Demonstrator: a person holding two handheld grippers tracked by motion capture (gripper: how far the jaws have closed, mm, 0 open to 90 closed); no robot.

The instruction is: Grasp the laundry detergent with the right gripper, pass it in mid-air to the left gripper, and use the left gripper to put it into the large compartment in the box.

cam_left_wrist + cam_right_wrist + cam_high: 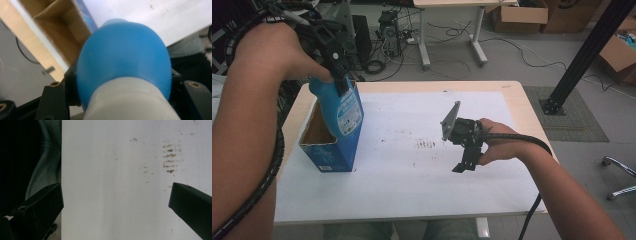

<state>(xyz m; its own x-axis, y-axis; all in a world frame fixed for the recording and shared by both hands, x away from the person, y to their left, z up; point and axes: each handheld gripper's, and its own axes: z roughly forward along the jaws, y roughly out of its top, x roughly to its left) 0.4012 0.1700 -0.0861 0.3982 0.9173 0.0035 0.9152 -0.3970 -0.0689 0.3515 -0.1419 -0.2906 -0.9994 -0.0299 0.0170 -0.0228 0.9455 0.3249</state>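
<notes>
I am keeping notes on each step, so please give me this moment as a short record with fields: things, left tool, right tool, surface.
things: blue bottle with white label; open blue box
bottle place: lower part inside the box, top above it
left tool: shut on the bottle near its top
right tool: open, holds nothing, over the table
surface: white table with small brown marks

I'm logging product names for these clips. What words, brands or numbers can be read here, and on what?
None can be read.
Blue bottle: its white and blue label carries print, too small and blurred to read.
Blue box: small white markings on its front, also unreadable.
</notes>
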